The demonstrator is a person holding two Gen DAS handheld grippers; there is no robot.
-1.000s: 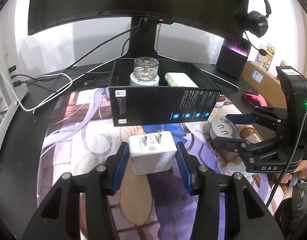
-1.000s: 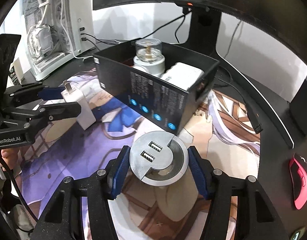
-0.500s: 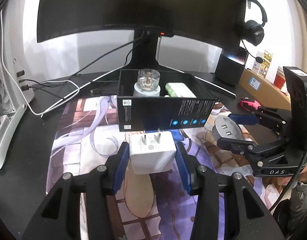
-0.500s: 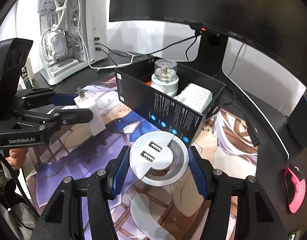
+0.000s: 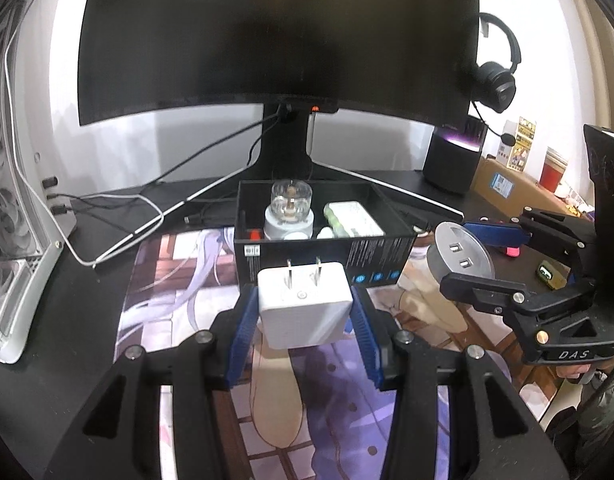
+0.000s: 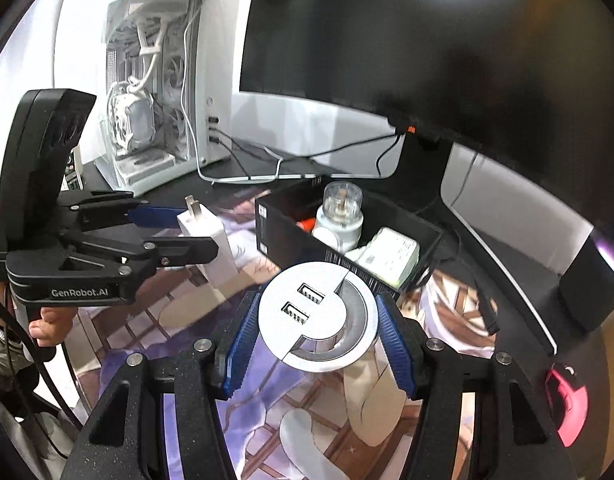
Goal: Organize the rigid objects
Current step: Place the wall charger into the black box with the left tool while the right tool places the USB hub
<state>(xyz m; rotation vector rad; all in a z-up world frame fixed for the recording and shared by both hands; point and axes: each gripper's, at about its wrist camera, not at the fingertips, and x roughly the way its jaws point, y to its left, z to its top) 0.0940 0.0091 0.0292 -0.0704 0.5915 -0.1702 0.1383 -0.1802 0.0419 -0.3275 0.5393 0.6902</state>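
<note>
My left gripper (image 5: 305,312) is shut on a white plug charger (image 5: 305,306), prongs pointing forward, held above the printed desk mat. My right gripper (image 6: 318,320) is shut on a round silver USB hub (image 6: 318,320), also held above the mat. Ahead of both stands an open black box (image 5: 323,254) holding a clear-topped white jar (image 5: 289,216) and a white and green device (image 5: 353,222). The right gripper with the hub also shows in the left wrist view (image 5: 463,258), and the left gripper with the charger in the right wrist view (image 6: 205,236). The box also shows there (image 6: 291,240).
A large curved monitor (image 5: 275,36) on its stand rises behind the box. A white PC case (image 6: 159,112) with cables stands at the left. A black speaker (image 5: 455,164), headphones (image 5: 497,84), a cardboard box (image 5: 507,188) and a pink mouse (image 6: 567,404) lie at the right.
Both grippers have drawn back and risen away from the black box, each keeping its object. The box now looks smaller and farther off.
</note>
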